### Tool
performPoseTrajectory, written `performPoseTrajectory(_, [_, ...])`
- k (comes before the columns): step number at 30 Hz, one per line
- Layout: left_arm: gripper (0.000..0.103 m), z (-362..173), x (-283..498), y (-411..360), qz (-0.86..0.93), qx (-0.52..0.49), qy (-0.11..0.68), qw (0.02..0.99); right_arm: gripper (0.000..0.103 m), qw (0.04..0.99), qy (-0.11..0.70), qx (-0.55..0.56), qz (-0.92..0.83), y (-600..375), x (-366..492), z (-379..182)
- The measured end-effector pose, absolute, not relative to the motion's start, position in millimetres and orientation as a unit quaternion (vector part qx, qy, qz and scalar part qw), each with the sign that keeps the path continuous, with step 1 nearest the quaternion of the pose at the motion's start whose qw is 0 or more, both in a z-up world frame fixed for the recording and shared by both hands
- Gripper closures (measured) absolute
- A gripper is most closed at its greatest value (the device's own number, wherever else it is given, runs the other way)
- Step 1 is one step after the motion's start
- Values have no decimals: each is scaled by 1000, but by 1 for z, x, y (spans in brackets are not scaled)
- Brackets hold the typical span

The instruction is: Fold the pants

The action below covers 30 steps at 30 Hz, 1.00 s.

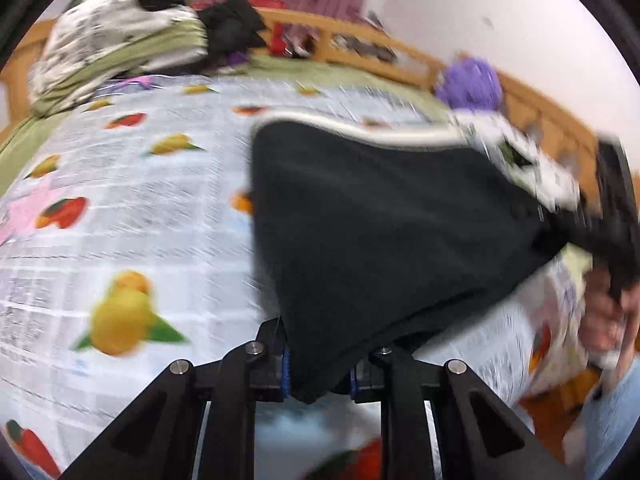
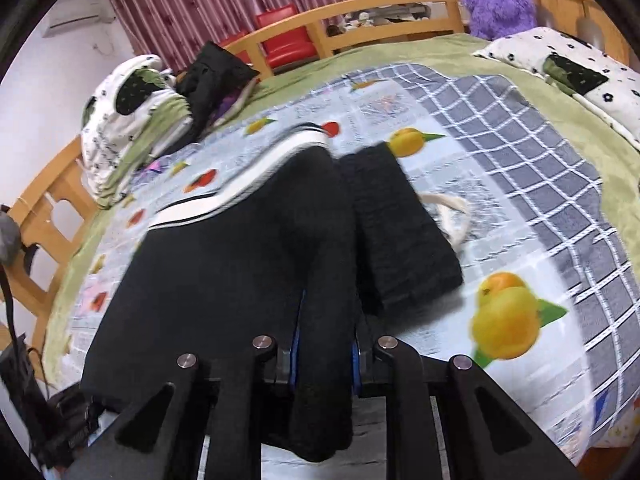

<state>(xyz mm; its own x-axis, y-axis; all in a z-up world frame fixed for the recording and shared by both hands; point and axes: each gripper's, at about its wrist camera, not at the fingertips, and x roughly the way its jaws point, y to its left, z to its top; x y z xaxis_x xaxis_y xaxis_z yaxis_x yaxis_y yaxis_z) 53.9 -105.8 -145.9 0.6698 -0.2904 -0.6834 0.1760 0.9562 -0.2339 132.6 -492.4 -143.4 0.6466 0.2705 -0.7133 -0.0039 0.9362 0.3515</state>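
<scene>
The left gripper (image 1: 318, 364) has its two fingers close together, and a fold of the black pants (image 1: 384, 232) is squeezed between them. The blue pads (image 1: 285, 372) press on the cloth from both sides. The gripper points down at a slant toward the bed. From its pinch the pants fan out wide and stretch over to the right side of the picture, where the right gripper (image 1: 616, 208) shows as a dark, blurry shape. A person's hand (image 1: 604, 316) wraps around the handle under it.

The right gripper (image 2: 325, 354) is also nearly closed, and it pinches a thick bunch of the black pants (image 2: 224, 264) between its blue pads (image 2: 295, 356). It tips down toward the bed too. Some cloth hangs down below the fingers.

The pants lie in the middle of the bed, on a fruit-print sheet (image 2: 512, 264), with their near edge by the bed's near side. A white stripe (image 2: 240, 188) runs along the far left edge of the pants. A darker ribbed part (image 2: 400, 228) lies just to the right, touching the sheet. A white cord (image 2: 452, 216) peeks out beside it.

At the far edge of the bed sit a purple plush toy (image 2: 500, 4) and a spotted pillow (image 2: 576, 72). A heap of bedding (image 2: 128, 120) sits at the far left corner.
</scene>
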Motion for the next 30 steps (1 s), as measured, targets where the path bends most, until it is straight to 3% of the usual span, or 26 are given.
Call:
performPoseTrajectory(9, [85, -140, 45, -7, -101, -77, 383, 915, 86, 892, 386, 177, 157, -414, 99, -140])
performPoseTrajectory(12, [79, -157, 32, -1, -142, -79, 417, 894, 86, 897, 391, 164, 128, -405, 85, -156])
performPoseTrajectory(15, [73, -156, 8, -7, -166, -50, 400, 900, 86, 890, 397, 195, 112, -418, 76, -171])
performPoseTrajectory(18, [59, -150, -8, 0, -157, -29, 388, 908, 84, 890, 419, 142, 111, -406, 75, -161])
performPoseTrajectory(19, [57, -150, -10, 6, -159, -37, 392, 906, 77, 890, 425, 124, 108, -403, 75, -153])
performPoseTrajectory(21, [57, -147, -14, 21, -161, -54, 393, 904, 72, 901, 408, 106, 101, -403, 76, -135])
performPoseTrajectory(24, [53, -141, -14, 35, -138, -62, 387, 910, 48, 919, 363, 111, 106, -409, 92, -112])
performPoseTrajectory(25, [53, -139, -11, 39, -130, -65, 387, 911, 47, 919, 361, 118, 106, -411, 105, -110])
performPoseTrajectory(28, [53, -129, -5, 47, -115, -75, 382, 914, 47, 897, 408, 132, 103, -411, 157, -130])
performPoseTrajectory(30, [53, -121, -2, 49, -115, -81, 374, 917, 72, 878, 457, 111, 87, -402, 182, -154])
